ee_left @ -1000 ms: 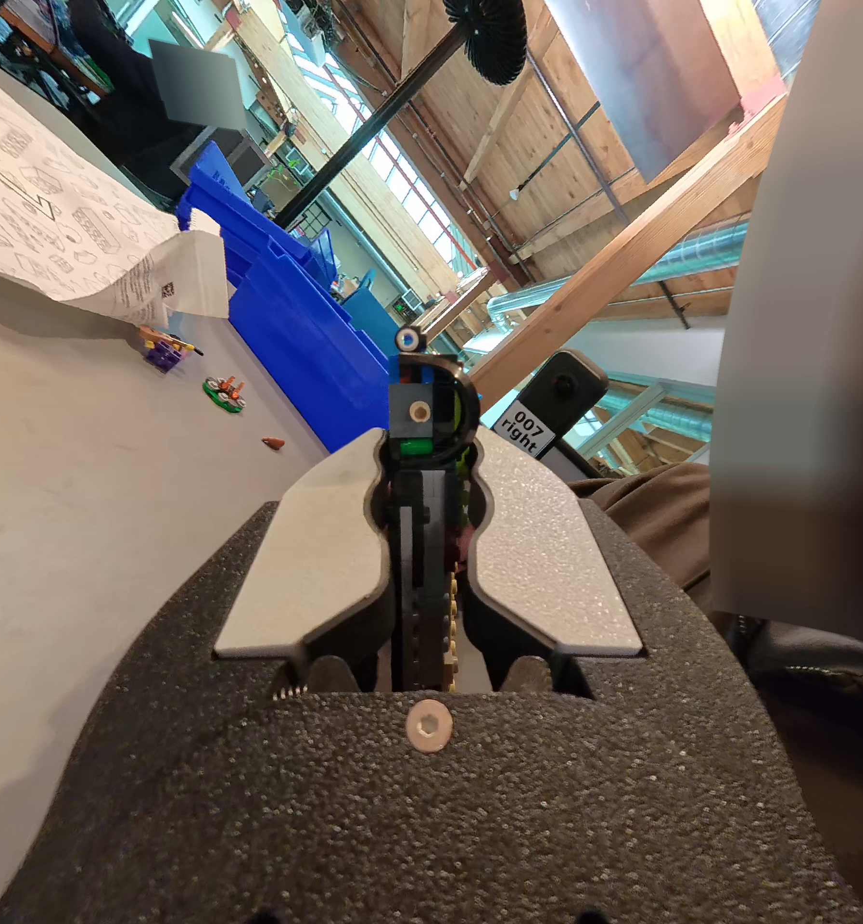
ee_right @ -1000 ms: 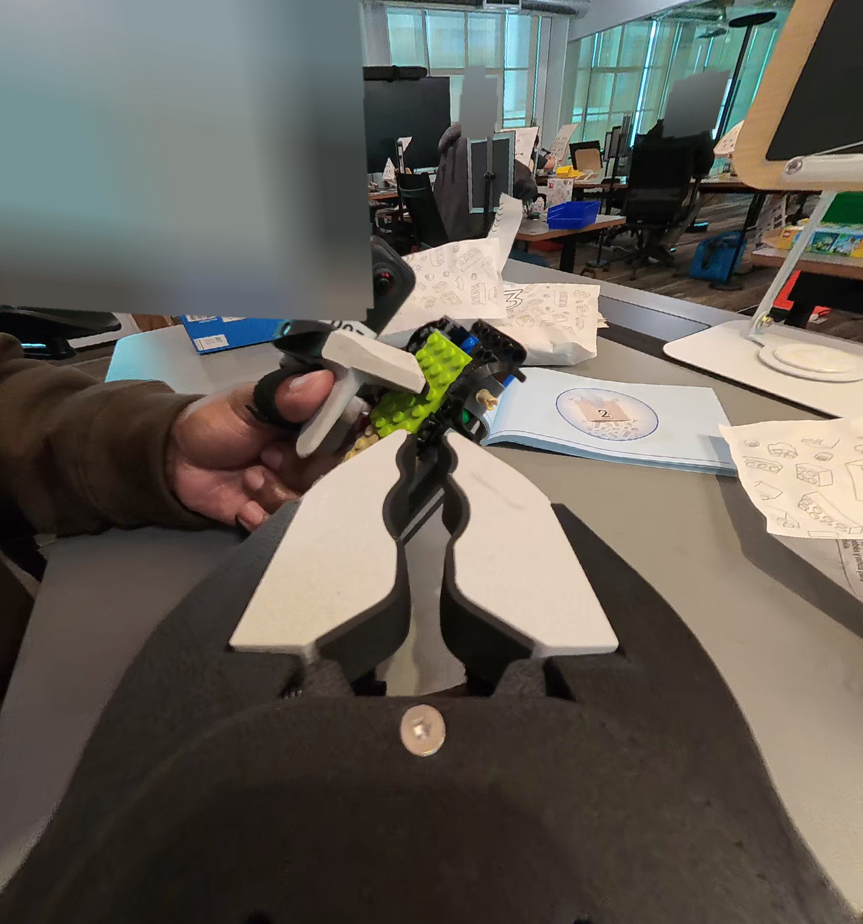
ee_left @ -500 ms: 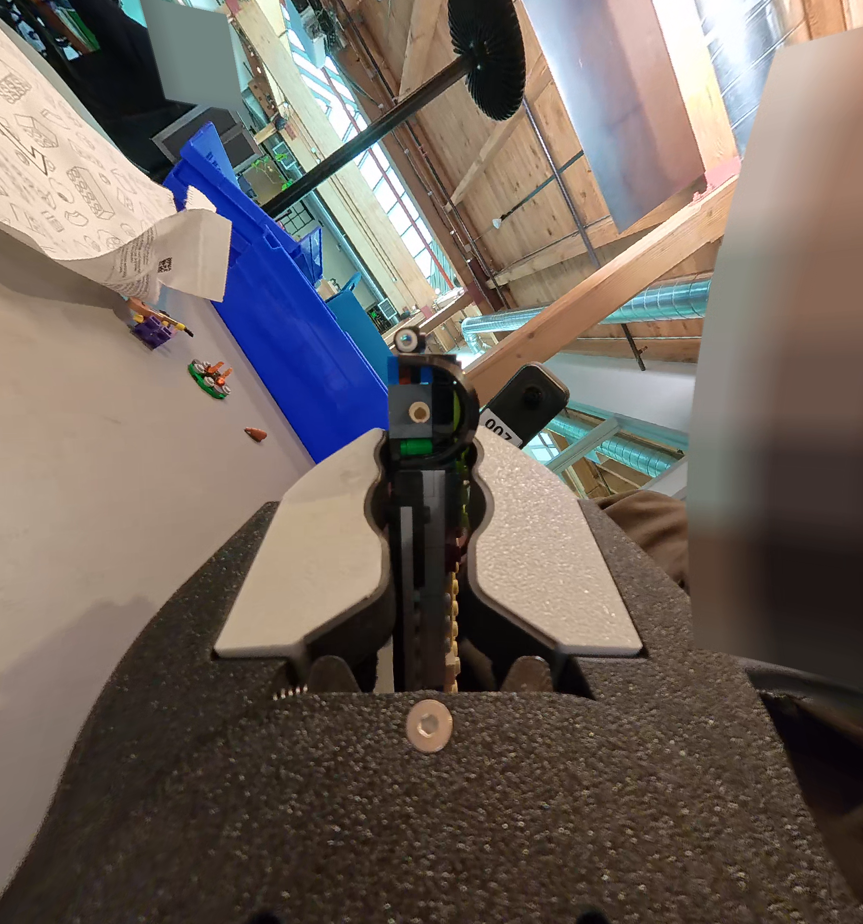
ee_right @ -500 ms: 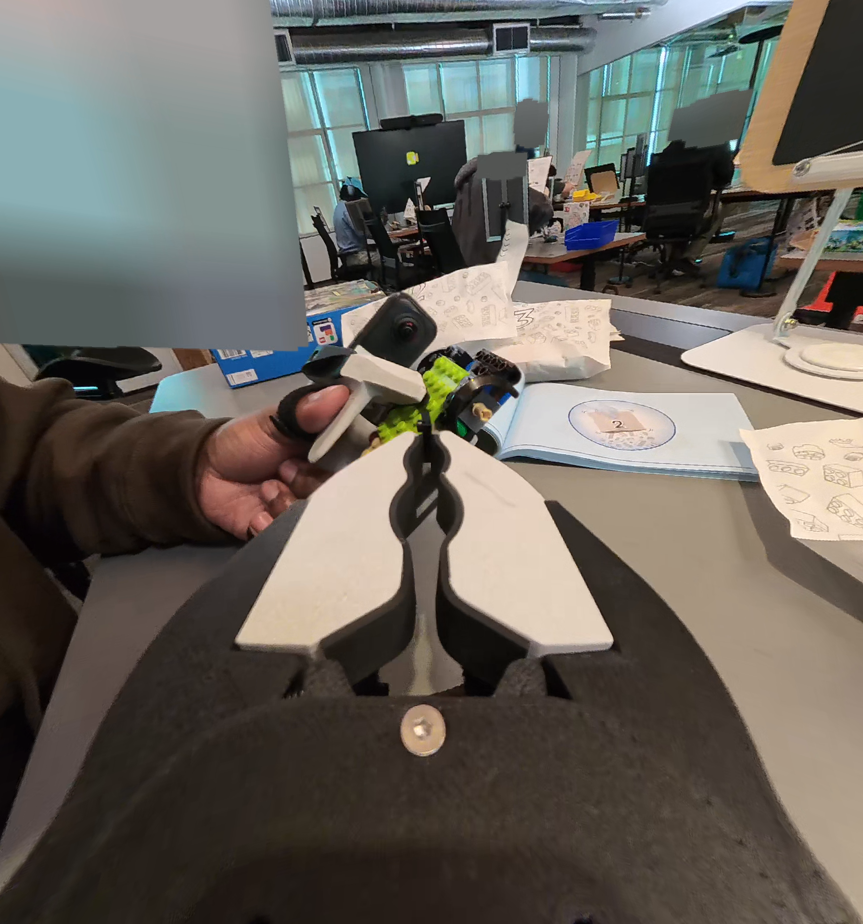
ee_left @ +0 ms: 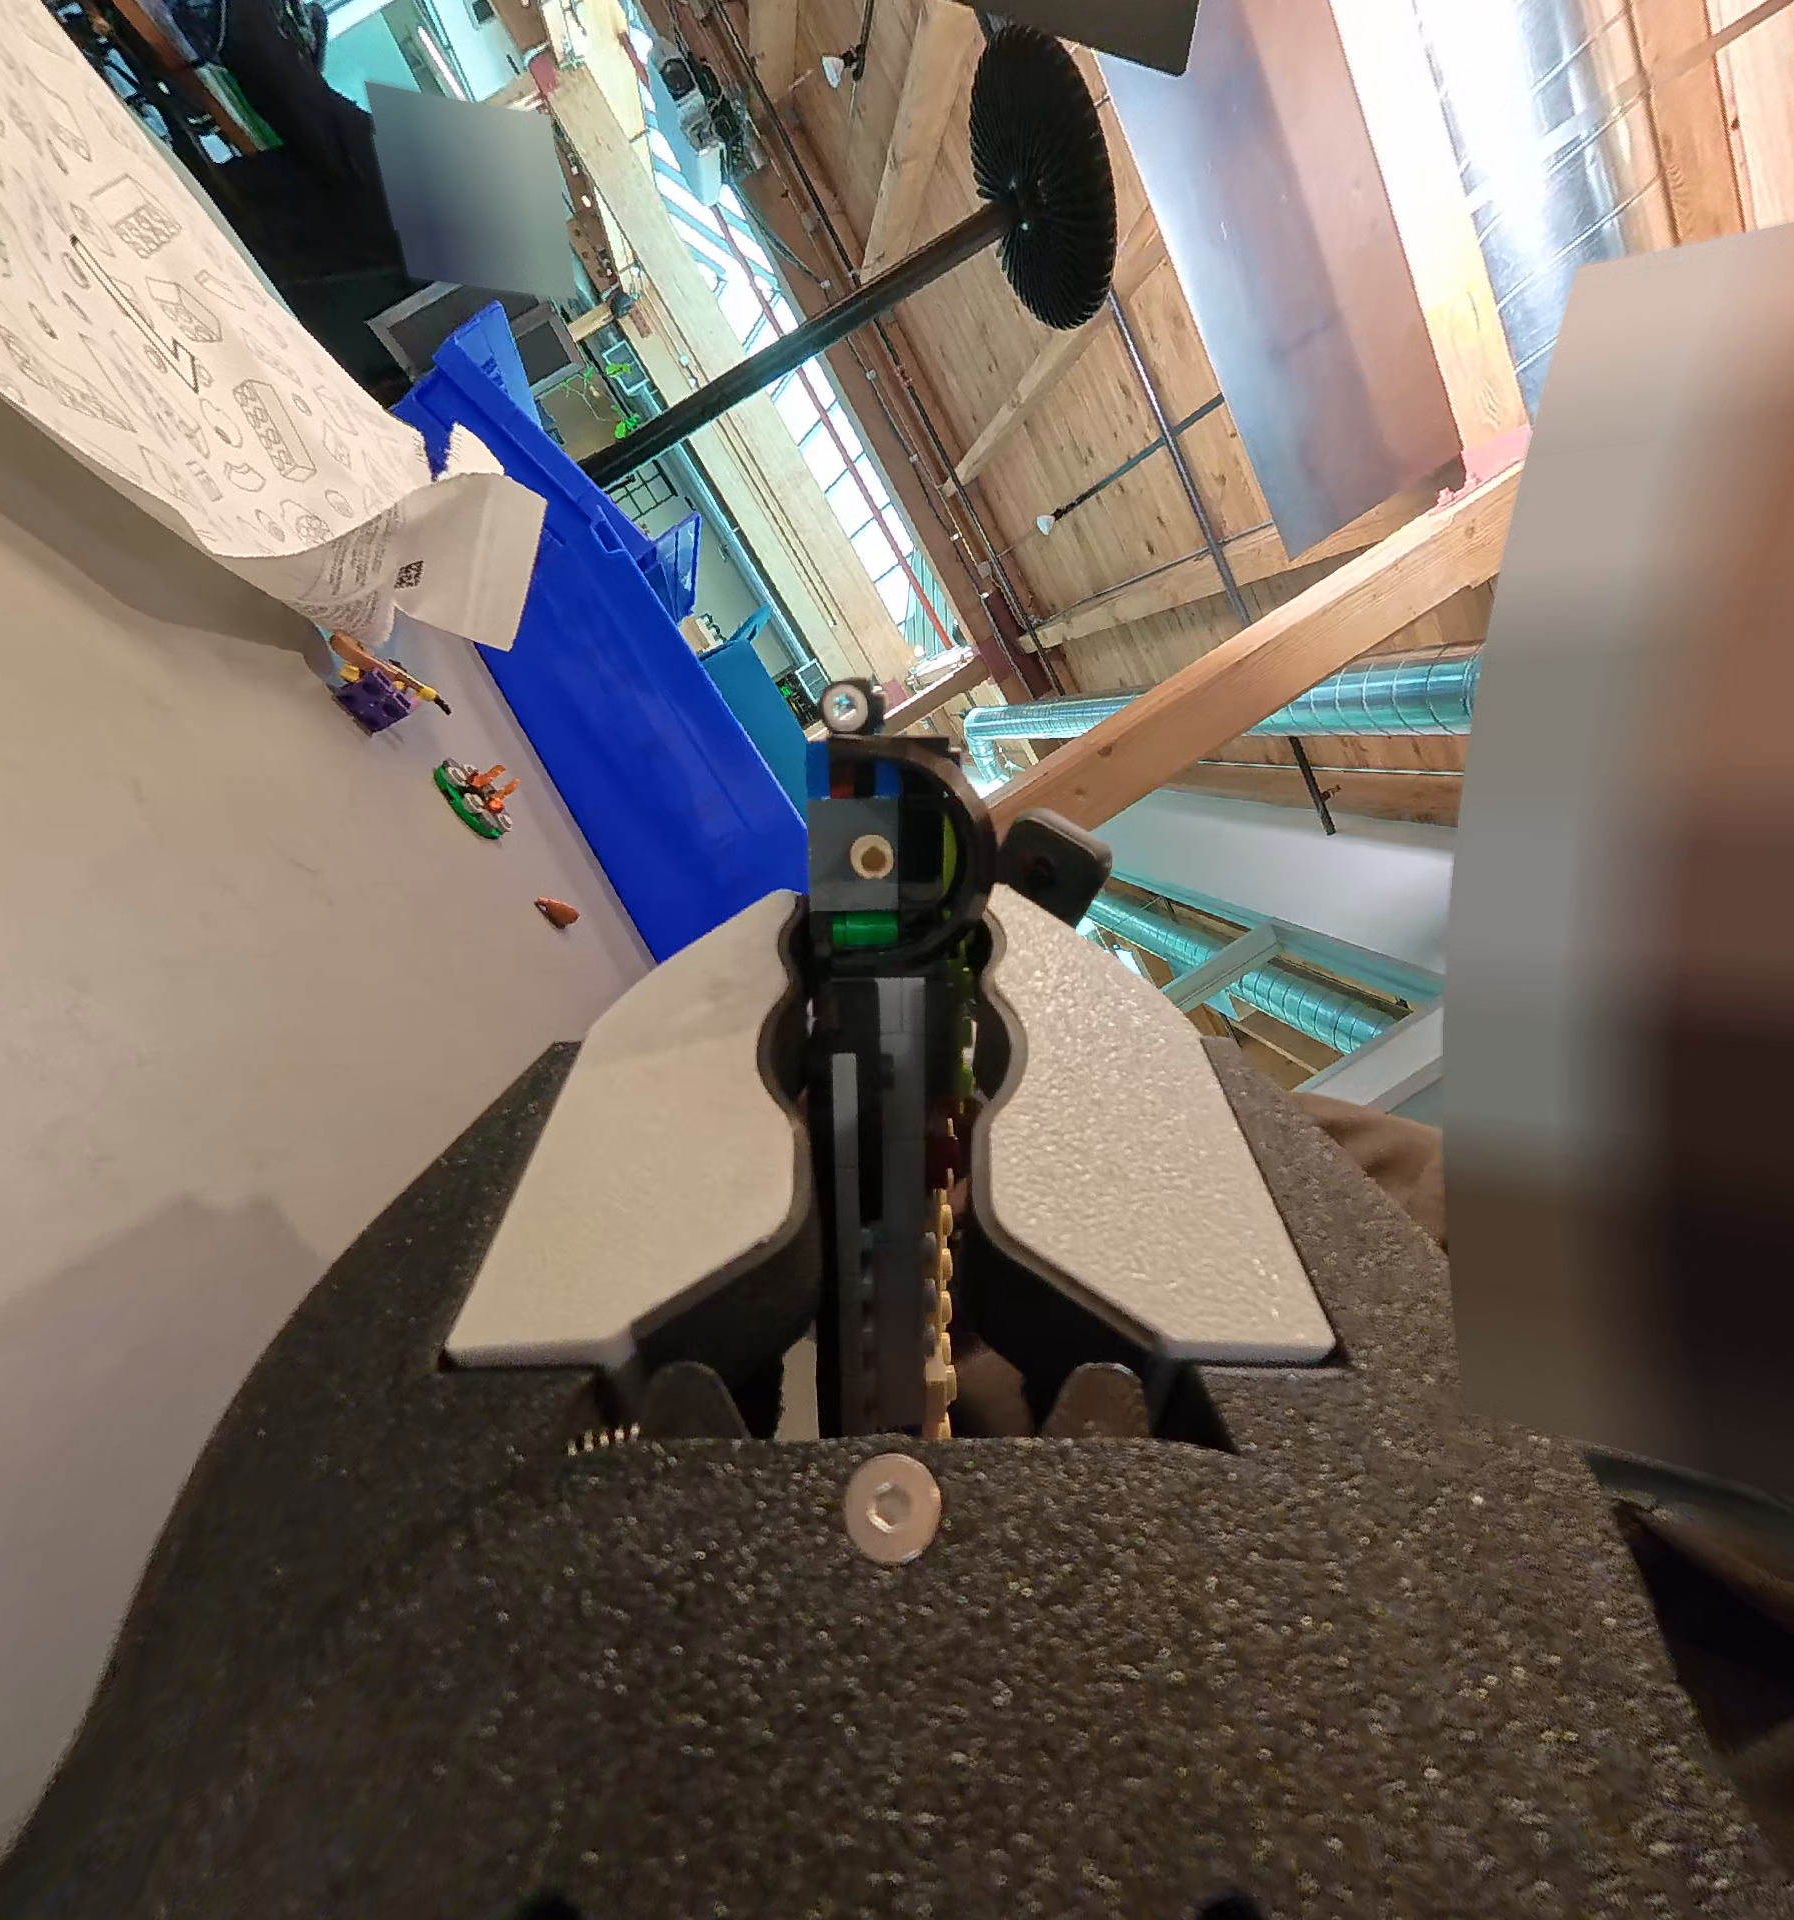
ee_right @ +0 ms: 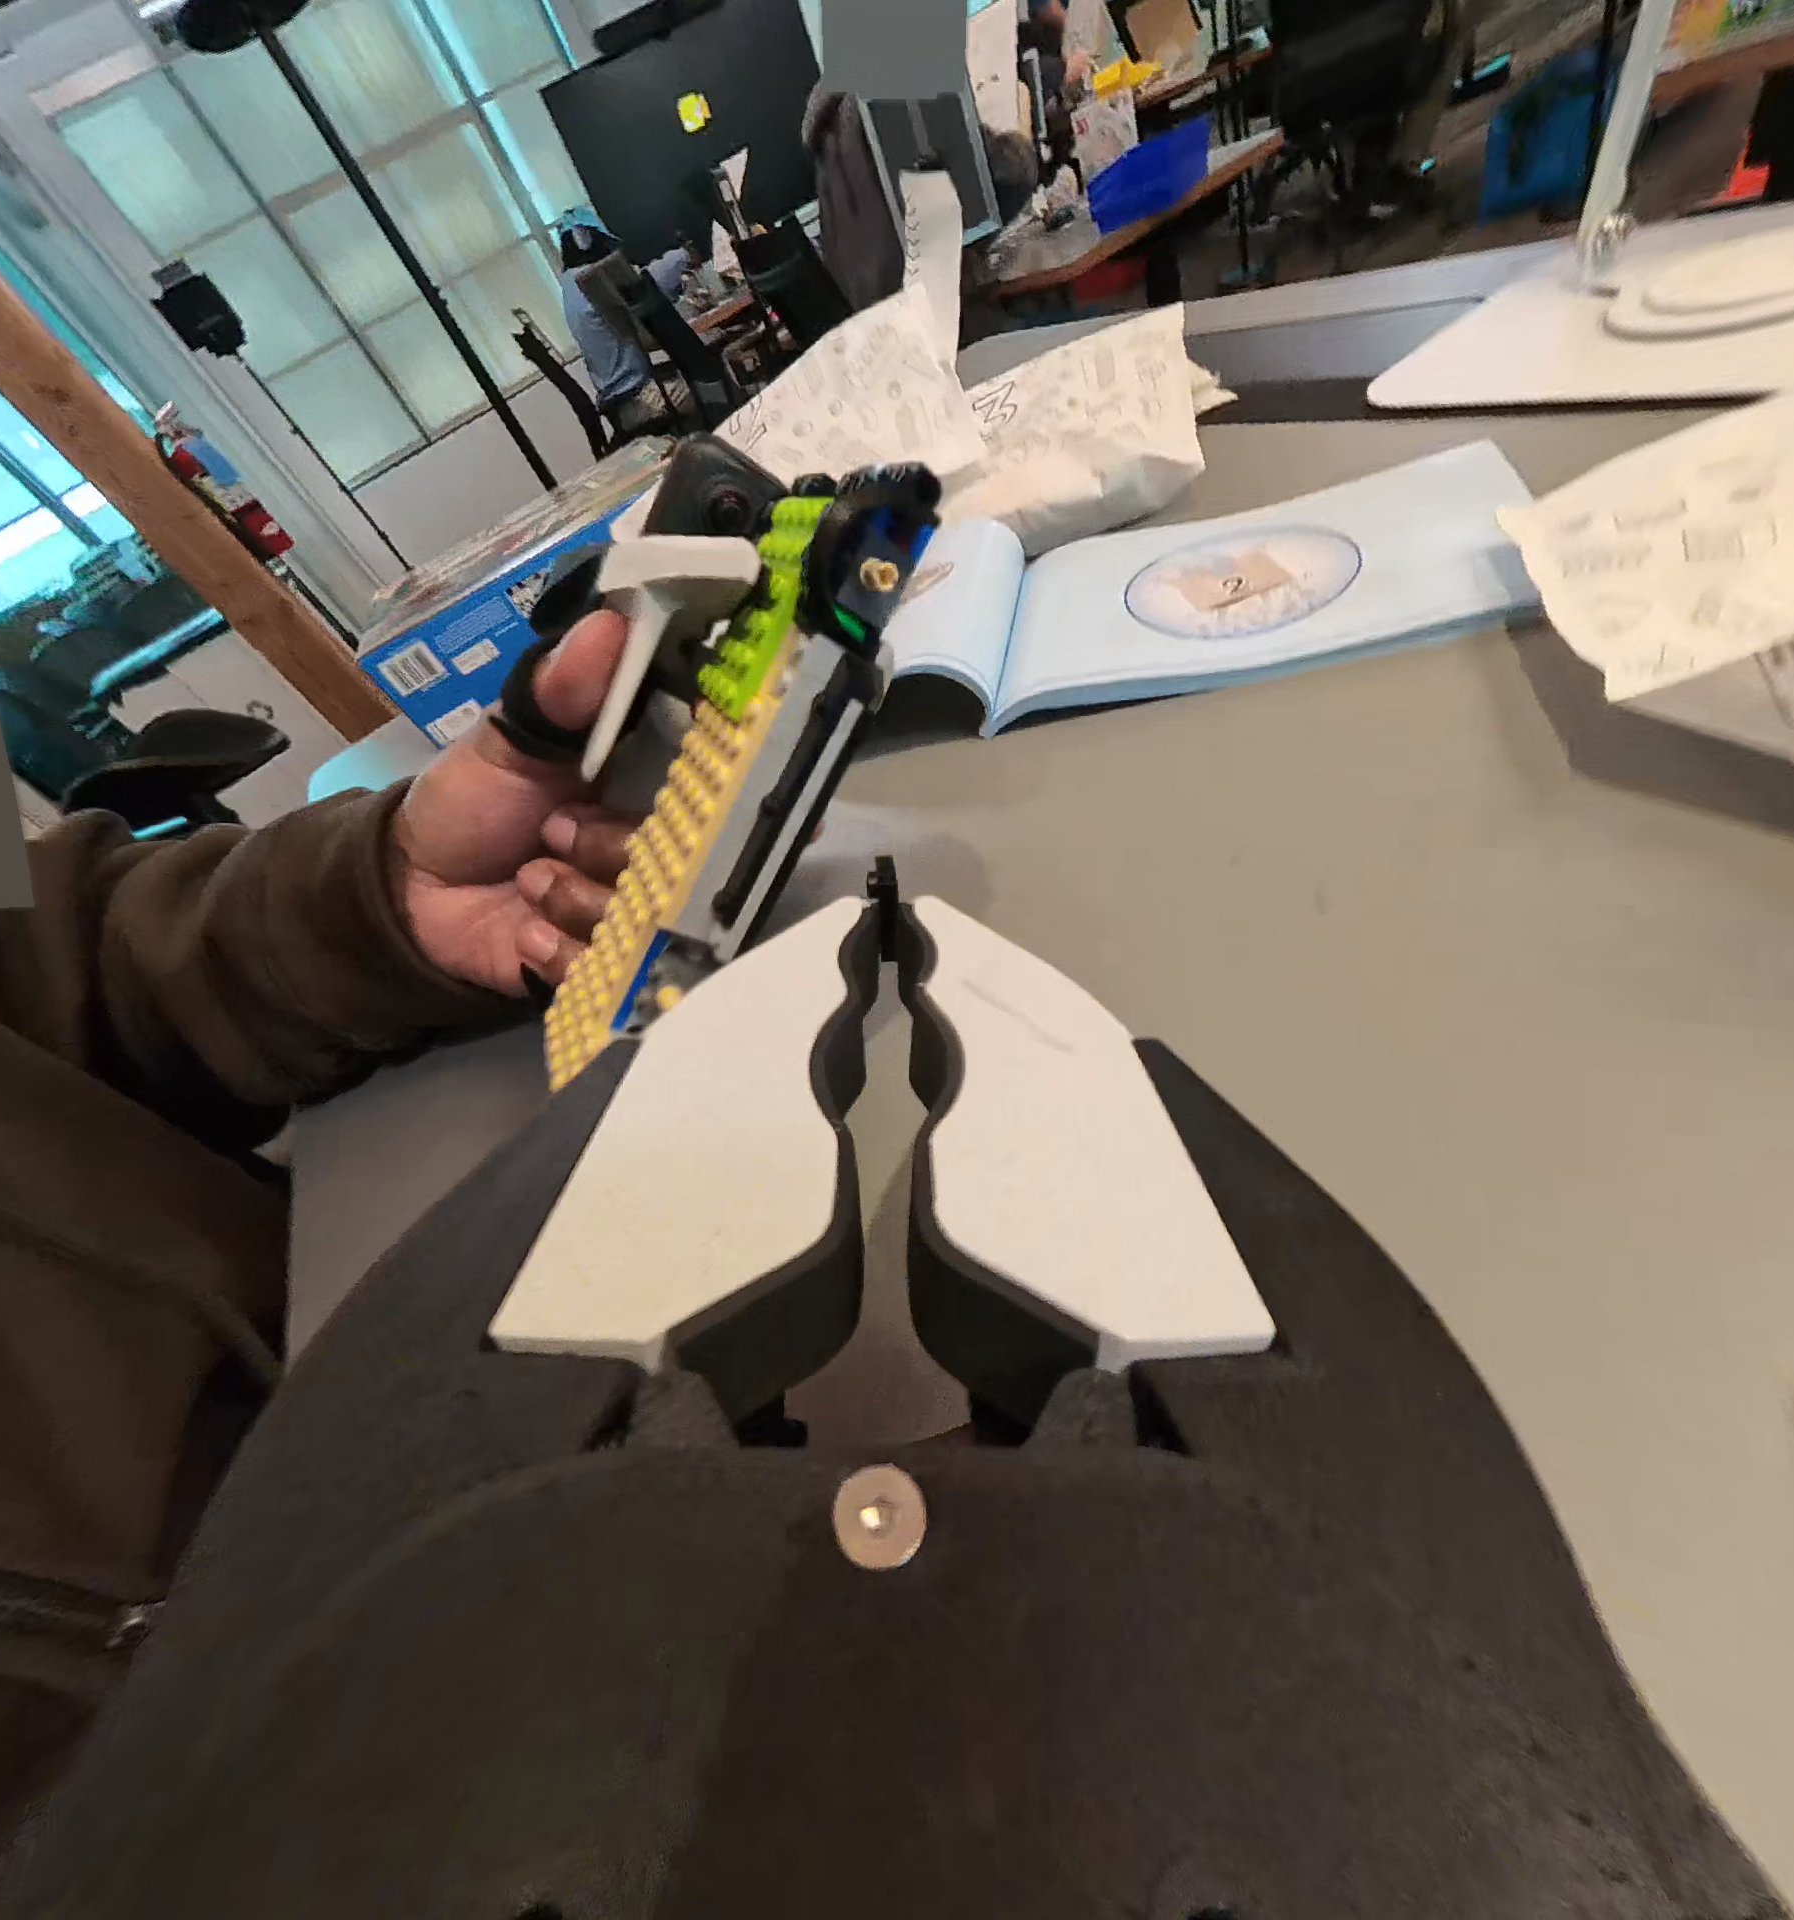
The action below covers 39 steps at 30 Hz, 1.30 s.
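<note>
My left gripper [ee_left: 891, 925] is shut on a long brick model [ee_left: 877, 852] with black, grey, blue and lime parts, and holds it in the air. The right wrist view shows that gripper [ee_right: 685, 582] in a person's hand, with the model [ee_right: 727, 769] slanting down along a yellow studded strip. My right gripper [ee_right: 882, 914] is shut on a small thin black piece [ee_right: 880, 883] that sticks up from between its fingertips. It sits just below and to the right of the model's lower end, not touching it.
A grey table [ee_right: 1288, 935] carries an open light-blue booklet [ee_right: 1236, 603], printed paper bags [ee_right: 1028, 436], a blue box [ee_right: 477, 634] and a white stand base [ee_right: 1651, 322]. In the left wrist view, a blue bin [ee_left: 623, 727], a purple piece [ee_left: 379, 696] and a green round piece [ee_left: 472, 800] lie near a paper bag [ee_left: 145, 312]. Left tips to right tips: about 7 centimeters.
My right gripper closed its fingertips at the model and has drawn back from it, now with the small black piece between them. The left gripper has turned the model more on end.
</note>
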### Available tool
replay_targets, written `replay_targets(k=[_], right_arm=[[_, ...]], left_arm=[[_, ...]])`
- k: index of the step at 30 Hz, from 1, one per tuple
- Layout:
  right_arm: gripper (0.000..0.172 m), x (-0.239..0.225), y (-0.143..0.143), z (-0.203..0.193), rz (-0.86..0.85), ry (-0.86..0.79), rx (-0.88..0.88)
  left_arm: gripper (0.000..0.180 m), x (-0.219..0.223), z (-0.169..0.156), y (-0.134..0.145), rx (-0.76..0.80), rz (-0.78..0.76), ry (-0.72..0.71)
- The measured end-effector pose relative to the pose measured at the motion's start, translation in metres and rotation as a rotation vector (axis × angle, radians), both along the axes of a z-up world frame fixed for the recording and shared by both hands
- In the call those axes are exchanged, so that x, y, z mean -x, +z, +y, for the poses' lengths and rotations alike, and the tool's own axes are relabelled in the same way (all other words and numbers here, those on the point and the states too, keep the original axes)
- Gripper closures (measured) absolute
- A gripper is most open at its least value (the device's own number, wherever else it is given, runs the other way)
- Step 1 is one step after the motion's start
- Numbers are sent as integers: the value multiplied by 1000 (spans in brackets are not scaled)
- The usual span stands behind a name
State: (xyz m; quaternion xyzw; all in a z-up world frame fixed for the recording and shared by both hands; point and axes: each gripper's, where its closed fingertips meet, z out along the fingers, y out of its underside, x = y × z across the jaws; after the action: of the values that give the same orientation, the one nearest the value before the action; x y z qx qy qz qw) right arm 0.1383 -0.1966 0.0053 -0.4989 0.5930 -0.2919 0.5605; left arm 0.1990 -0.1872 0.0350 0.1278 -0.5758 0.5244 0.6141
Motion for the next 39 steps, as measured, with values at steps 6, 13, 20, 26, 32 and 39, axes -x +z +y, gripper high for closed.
replay_targets(k=[6,13,20,26,32,39], right_arm=[[169,45,24,-13,30,-138,59],[169,134,76,-94,122,-448,275],[169,219,38,-189,446,-720,360],[154,229,9,-203,536,-744,317],[150,199,31,-169,463,-634,404],[159,103,26,-54,289,-178,287]], left_arm=[[154,-4,0,-9,-65,-30,35],[154,-8,4,-10,-75,-18,50],[154,-7,6,-8,-65,2,33],[154,-7,6,-8,-61,16,25],[154,-7,7,-7,-59,21,24],[154,-7,8,-3,-30,37,16]])
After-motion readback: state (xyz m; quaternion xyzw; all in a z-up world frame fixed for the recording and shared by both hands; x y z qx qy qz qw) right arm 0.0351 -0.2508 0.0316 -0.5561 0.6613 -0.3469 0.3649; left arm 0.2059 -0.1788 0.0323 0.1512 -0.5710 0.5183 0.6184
